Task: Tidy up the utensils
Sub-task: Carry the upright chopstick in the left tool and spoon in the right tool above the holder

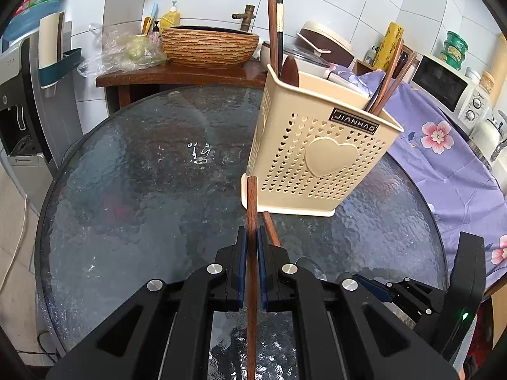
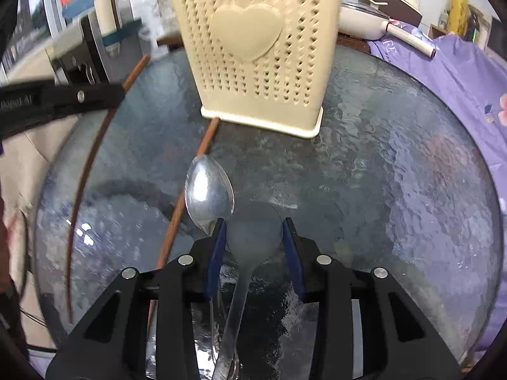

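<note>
My left gripper (image 1: 252,229) is shut on a brown wooden chopstick (image 1: 252,209) that stands up between its blue pads, just in front of the cream heart-pattern utensil holder (image 1: 317,158). A second chopstick (image 1: 271,229) lies on the glass table (image 1: 142,174) beside it. The holder has several chopsticks and a wooden spoon in it. In the right wrist view my right gripper (image 2: 254,221) has its pads against both sides of a dull metal spoon's bowl (image 2: 253,237). A shiny spoon (image 2: 207,193) lies just to its left. The holder (image 2: 253,63) stands beyond.
A purple floral cloth (image 1: 443,158) covers the counter on the right, with a microwave (image 1: 443,85) behind it. A striped basin (image 1: 209,47) sits on a wooden stand past the table's far edge. A water dispenser (image 1: 19,95) stands to the left.
</note>
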